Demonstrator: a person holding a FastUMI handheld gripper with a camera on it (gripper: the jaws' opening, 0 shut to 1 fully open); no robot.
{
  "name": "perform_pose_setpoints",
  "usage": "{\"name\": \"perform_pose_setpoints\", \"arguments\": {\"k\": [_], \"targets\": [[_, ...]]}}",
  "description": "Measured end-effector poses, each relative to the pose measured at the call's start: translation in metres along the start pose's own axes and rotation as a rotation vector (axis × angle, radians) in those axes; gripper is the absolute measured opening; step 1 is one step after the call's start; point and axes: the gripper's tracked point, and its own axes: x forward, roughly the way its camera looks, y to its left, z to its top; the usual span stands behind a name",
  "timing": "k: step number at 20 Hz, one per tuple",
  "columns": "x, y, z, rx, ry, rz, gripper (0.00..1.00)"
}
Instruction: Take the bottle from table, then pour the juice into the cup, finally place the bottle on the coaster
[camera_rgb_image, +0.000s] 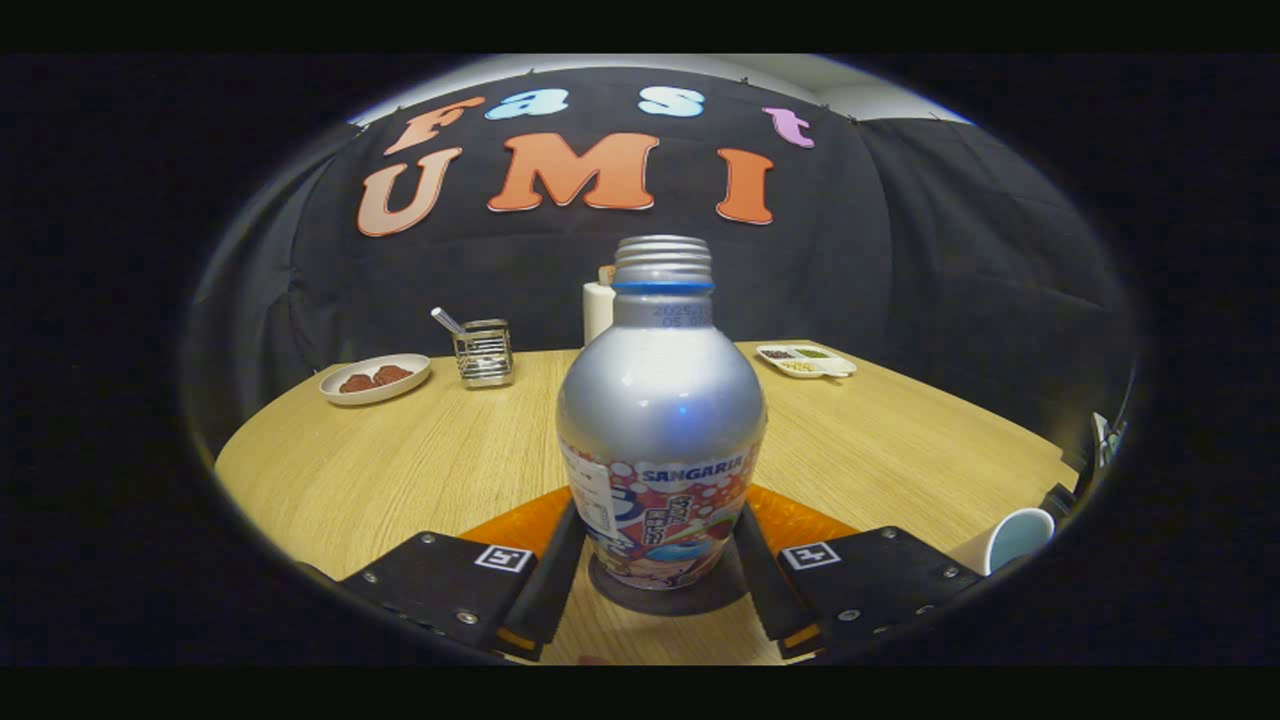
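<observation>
The gripper (660, 560) has its two fingers (548, 580) spread either side of the bottle (660, 440), one at its 9 o'clock and one at its 3 o'clock. Each lies close along the bottle's lower body; whether they press on it or stand just clear, I cannot tell. The bottle stands upright between them, uncapped, its threaded neck bare. Its base rests on a dark round coaster (620, 592), which lies on an orange mat (800, 520) on the wooden surface (400, 460).

At the bottle's 4 o'clock, beyond the right finger, a cup (1015, 540) lies tipped, mouth toward the camera. Farther off, at 10 o'clock, sit a plate (375, 378) and a metal holder (484, 352); at 2 o'clock a divided tray (806, 360). A white container (598, 308) stands behind the bottle's neck.
</observation>
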Motion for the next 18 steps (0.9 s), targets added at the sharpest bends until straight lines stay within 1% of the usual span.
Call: {"name": "perform_pose_setpoints", "arguments": {"k": [1,4,5,7,10,14,17,18], "targets": [[0.001,-0.002,-0.003,0.006,0.012,-0.003,0.78],[-0.005,-0.011,-0.006,0.007,0.025,-0.026,0.81],[-0.009,-0.012,-0.009,0.012,0.035,-0.023,0.89],[-0.022,-0.018,-0.007,0.030,0.028,-0.017,0.97],[-0.047,-0.027,0.001,0.065,0.004,-0.013,0.98],[-0.095,-0.017,0.027,0.123,-0.086,0.055,0.97],[-0.133,-0.009,0.042,0.105,-0.140,0.084,0.97],[-0.149,-0.001,0.047,0.096,-0.164,0.115,0.98]]}}
